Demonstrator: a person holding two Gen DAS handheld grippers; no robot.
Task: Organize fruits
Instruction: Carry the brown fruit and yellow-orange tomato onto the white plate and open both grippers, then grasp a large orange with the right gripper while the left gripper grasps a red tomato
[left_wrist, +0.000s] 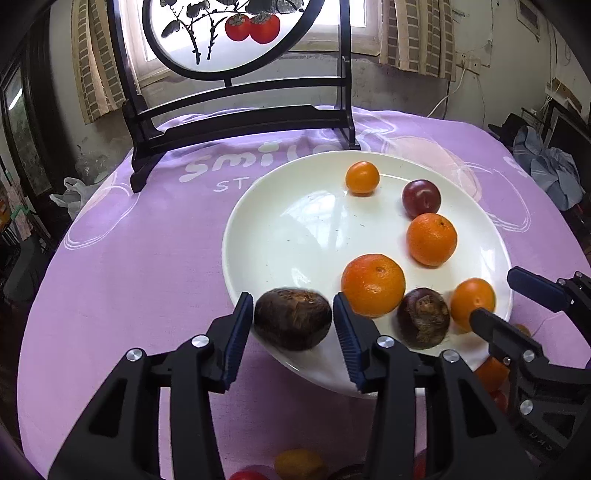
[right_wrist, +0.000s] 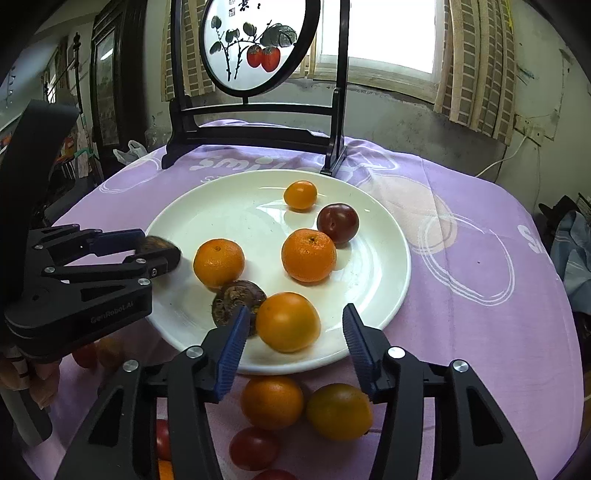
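A white plate (left_wrist: 295, 229) (right_wrist: 229, 214) on the purple cloth holds two mandarins (right_wrist: 218, 262), a dark plum (right_wrist: 338, 223), a small orange fruit (right_wrist: 300, 195) and a brown wrinkled fruit (right_wrist: 236, 299). My left gripper (left_wrist: 291, 299) (right_wrist: 160, 247) hangs over the plate's near-left rim. Another brown fruit (left_wrist: 291, 319) fills the gap between its pads, its outline smeared, and I see no firm pinch. My right gripper (right_wrist: 295, 308) (left_wrist: 493, 295) stands open over the plate's front. A smooth orange fruit (right_wrist: 288, 321) rests on the plate between its fingers with a gap on both sides.
Several loose fruits lie on the cloth before the plate: an orange one (right_wrist: 272, 402), a yellow-green one (right_wrist: 339, 411) and red ones (right_wrist: 253, 448). A black stand with a round painted screen (left_wrist: 240, 122) rises behind the plate. A hand (right_wrist: 37, 384) holds the left gripper.
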